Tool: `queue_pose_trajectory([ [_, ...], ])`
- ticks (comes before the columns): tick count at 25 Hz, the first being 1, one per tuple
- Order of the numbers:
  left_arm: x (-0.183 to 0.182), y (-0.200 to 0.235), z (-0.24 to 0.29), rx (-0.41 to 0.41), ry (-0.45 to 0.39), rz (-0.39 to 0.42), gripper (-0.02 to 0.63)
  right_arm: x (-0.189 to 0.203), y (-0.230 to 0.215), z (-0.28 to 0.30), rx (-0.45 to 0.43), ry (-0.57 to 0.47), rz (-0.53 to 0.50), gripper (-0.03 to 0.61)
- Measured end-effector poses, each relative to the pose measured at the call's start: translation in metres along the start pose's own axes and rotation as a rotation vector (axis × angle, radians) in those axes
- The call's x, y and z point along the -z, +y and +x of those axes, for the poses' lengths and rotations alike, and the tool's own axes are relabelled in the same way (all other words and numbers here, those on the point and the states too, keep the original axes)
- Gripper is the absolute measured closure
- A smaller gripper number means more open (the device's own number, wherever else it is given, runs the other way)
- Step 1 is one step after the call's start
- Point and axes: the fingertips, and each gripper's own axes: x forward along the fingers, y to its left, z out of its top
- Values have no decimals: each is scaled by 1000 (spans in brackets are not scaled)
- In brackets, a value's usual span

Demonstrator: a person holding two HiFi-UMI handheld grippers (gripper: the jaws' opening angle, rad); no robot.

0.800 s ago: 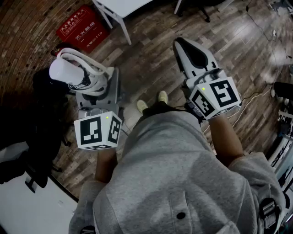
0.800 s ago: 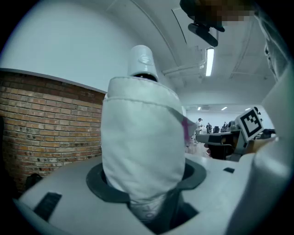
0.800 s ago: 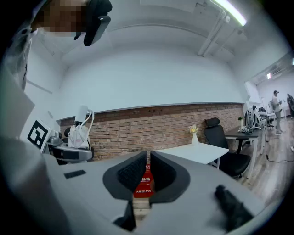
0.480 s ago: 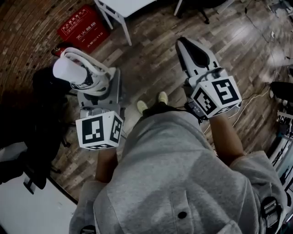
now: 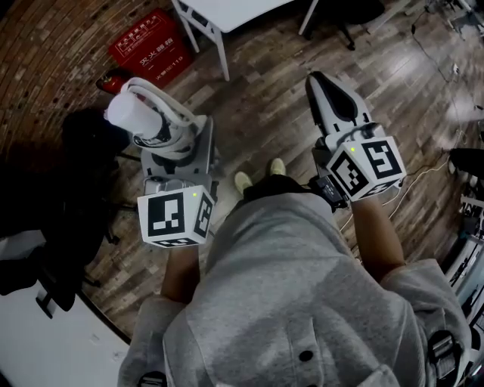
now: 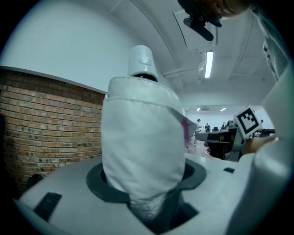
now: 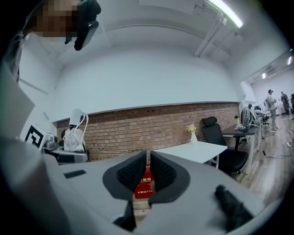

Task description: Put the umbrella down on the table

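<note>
Head view: left gripper [image 5: 175, 147] has its jaws clamped on the folded white umbrella [image 5: 144, 121]. It's held over the wooden floor [image 5: 265, 113], well off the white table [image 5: 234, 10], down and left of it in frame. Red box [image 5: 148, 47] sits on the floor just left of the table's legs. Right gripper [image 5: 325, 87] is below the table's right end, well apart from it, jaws together and carrying nothing. Person's grey sweatshirt [image 5: 302, 302] fills the bottom of the frame.

Left gripper view: left gripper [image 6: 147, 181] has both pads pressed on the umbrella [image 6: 142, 137] low on the fabric. The umbrella stands upright, with its white cap [image 6: 141, 59] on top. Brick wall [image 6: 50, 124] is behind it; the table isn't in this view.

Right gripper view: right gripper [image 7: 148, 172] has its pads closed to a thin slit with nothing between them. The table [image 7: 197, 151] is ahead, just right of the jaws, with a vase [image 7: 192, 134] on it and a black chair [image 7: 220, 137] at its right. The umbrella [image 7: 73, 133] is far left of the table, still in the other gripper.
</note>
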Motion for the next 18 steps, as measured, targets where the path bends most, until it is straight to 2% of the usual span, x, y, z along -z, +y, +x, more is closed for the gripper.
queue_pose_trajectory([
  [18, -2, -4, 17, 20, 15, 18, 341, 15, -1, 11, -1, 36, 5, 537],
])
